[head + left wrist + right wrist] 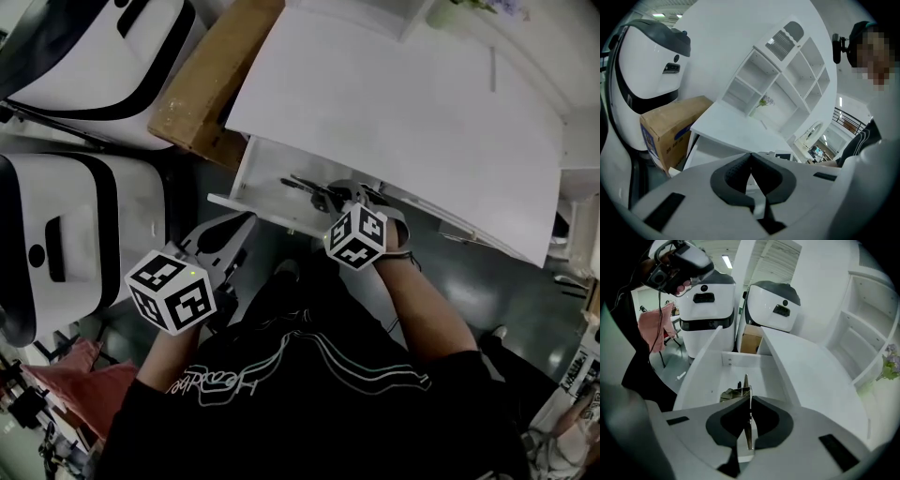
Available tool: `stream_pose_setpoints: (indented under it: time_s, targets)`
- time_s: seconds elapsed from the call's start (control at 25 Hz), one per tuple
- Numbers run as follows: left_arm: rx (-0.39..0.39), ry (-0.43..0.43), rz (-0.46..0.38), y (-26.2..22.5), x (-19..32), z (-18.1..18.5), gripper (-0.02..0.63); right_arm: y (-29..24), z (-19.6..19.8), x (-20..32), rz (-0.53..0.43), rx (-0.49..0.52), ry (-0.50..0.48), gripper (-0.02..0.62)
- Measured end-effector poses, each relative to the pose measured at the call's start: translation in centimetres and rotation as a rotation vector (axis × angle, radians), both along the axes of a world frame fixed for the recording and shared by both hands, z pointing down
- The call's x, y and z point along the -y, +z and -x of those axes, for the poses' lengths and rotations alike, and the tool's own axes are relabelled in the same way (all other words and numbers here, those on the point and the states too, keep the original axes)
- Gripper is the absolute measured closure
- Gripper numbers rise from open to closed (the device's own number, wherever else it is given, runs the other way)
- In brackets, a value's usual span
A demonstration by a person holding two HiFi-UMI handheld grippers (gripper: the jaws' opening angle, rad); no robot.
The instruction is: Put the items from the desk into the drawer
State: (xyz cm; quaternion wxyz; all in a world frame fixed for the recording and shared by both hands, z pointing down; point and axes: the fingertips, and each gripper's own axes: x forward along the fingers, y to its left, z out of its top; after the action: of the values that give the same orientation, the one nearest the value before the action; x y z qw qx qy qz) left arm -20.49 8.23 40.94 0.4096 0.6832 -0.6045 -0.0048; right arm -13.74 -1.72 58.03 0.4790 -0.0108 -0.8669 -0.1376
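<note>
The right gripper (749, 401) pinches a thin metal strip (746, 381), jaws closed on it, just above the open white drawer (705, 369). The bare white desk top (811, 371) spreads to its right. The left gripper (750, 157) is closed and empty, with a cardboard box (670, 126) ahead to its left.

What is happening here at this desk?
A person with a gripper in each hand is putting things into the open drawer of a white desk. The right gripper has its jaws shut on a thin metal item over the drawer, where another metal thing already lies. The left gripper is shut and empty.
</note>
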Motion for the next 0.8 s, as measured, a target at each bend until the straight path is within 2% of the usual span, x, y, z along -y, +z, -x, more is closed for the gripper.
stream_pose_setpoints:
  time_s: [0.4,0.6,0.8]
  targets:
    - [-0.020,-0.101,0.063,1.8,-1.5,3.3,0.586,7.2,3.5,0.5,0.045,-0.115,-0.018,0.548]
    - [-0.023,-0.131,0.069,2.6,-1.9,4.1,0.586,9.6,4.0,0.5,0.010,-0.157,-0.068,0.548]
    - [-0.026,-0.149,0.075,3.4,-2.7,5.1,0.586,10.7,4.6,-0.3,0.019,-0.169,-0.111,0.546]
